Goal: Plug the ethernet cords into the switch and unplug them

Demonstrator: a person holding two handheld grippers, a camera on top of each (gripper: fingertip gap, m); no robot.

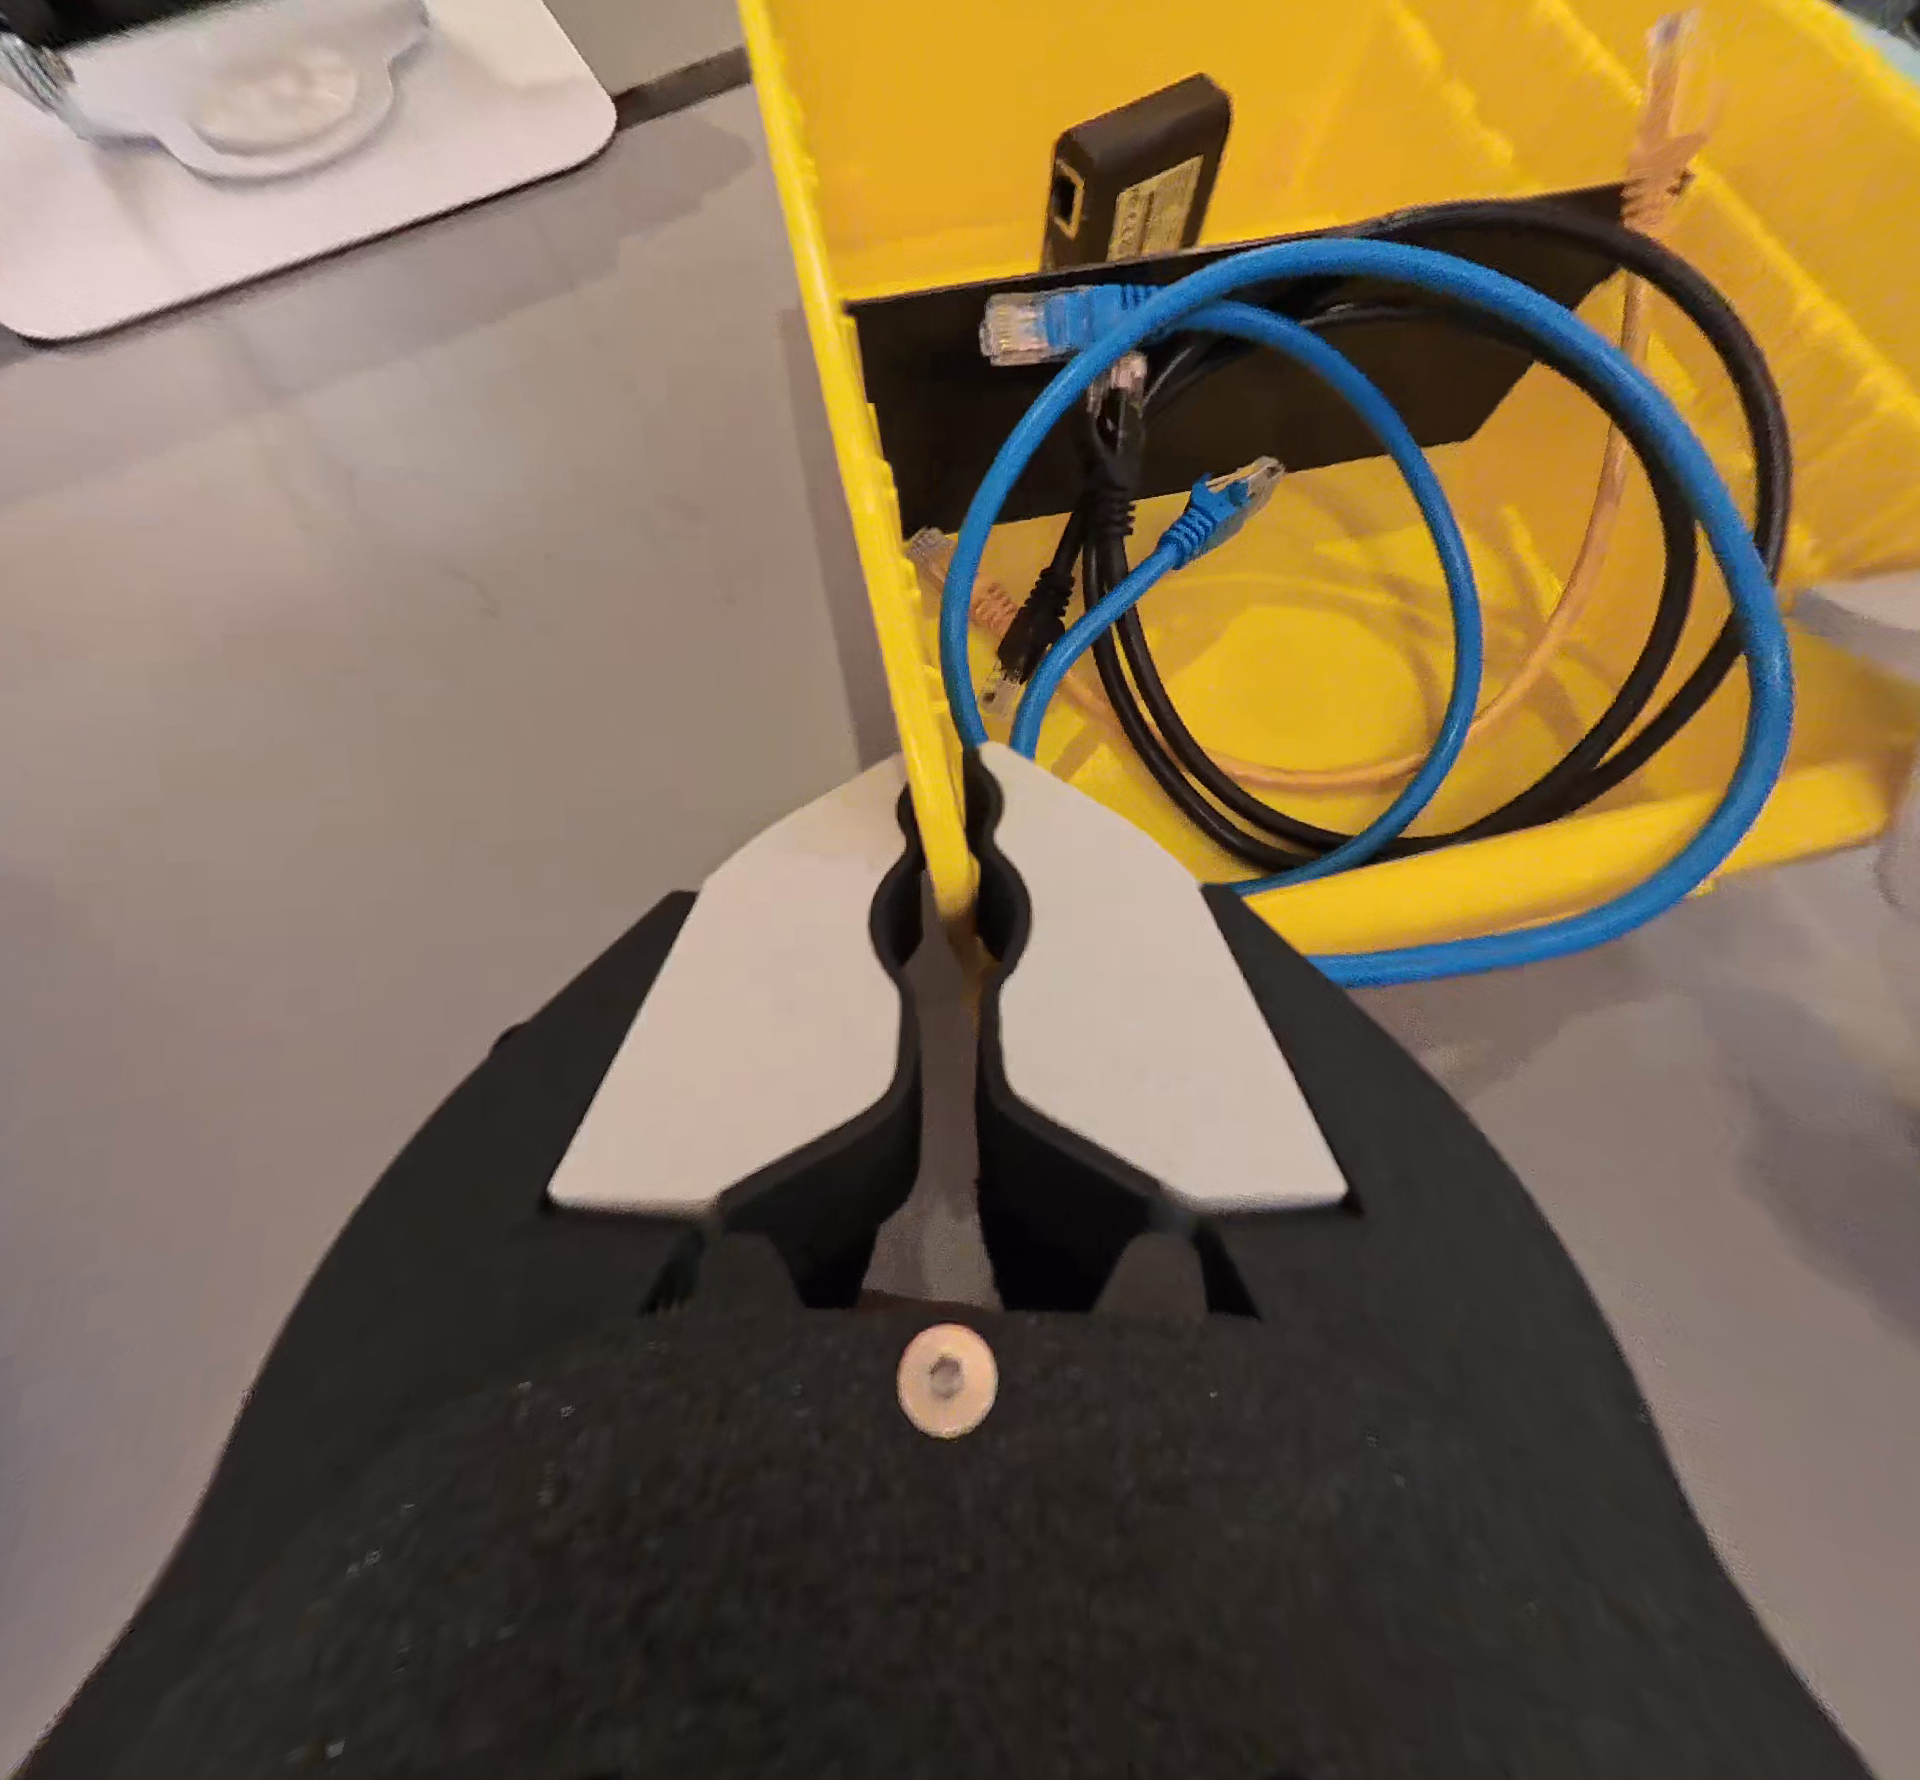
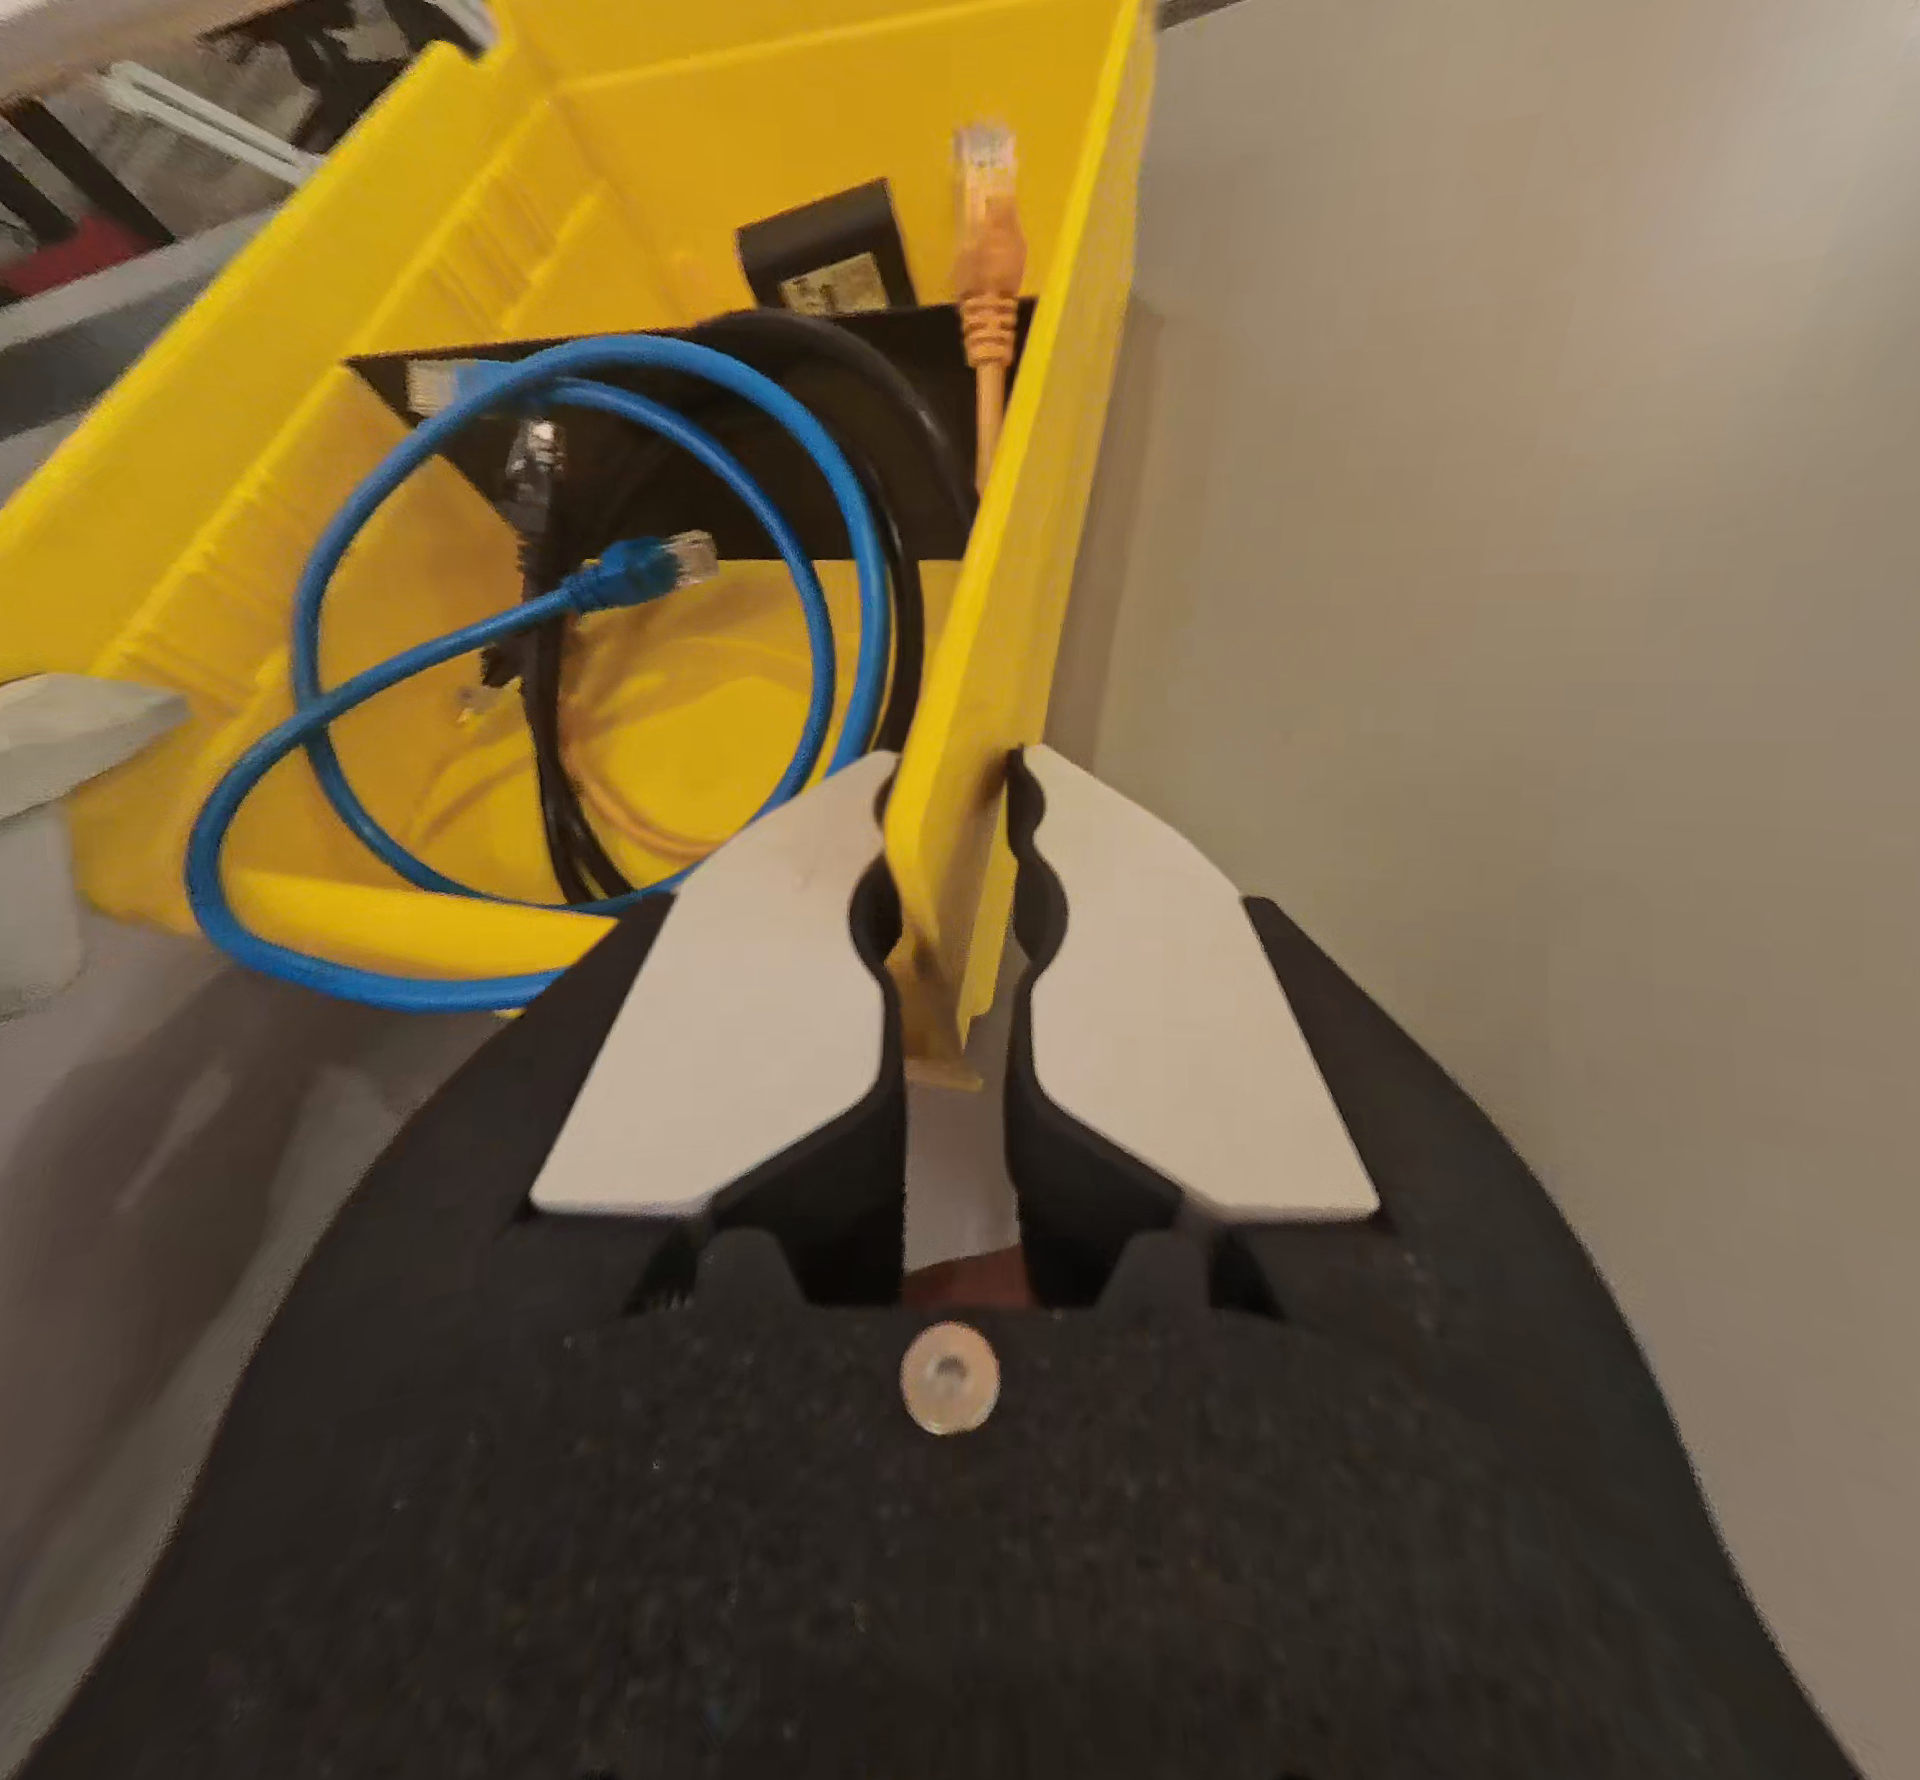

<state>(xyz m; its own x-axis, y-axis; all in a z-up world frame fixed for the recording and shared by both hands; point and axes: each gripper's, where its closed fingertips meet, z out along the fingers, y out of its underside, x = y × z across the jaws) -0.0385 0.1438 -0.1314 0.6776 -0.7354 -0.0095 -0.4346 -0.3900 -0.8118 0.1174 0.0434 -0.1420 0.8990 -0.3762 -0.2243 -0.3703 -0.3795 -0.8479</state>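
A yellow bin (image 1: 769,68) stands on the grey table. Its near compartment holds a coiled blue ethernet cord (image 1: 1470,587), a black cord (image 1: 1771,442) and an orange cord (image 1: 1662,120) whose plug sticks up. A small black box with a port (image 1: 1143,161), the switch, leans behind a black divider (image 1: 935,400). My left gripper (image 1: 940,764) is shut on the bin's left wall near its front corner. In the right wrist view my right gripper (image 2: 956,759) is shut on the right wall of the bin (image 2: 1132,172), beside the blue cord (image 2: 301,608), orange plug (image 2: 987,244) and switch (image 2: 831,255).
A white flat stand base (image 1: 312,172) lies on the table left of the bin. The blue cord's loop hangs out over the bin's low front lip (image 1: 1558,857). Grey table (image 2: 1507,483) stretches to the right of the bin.
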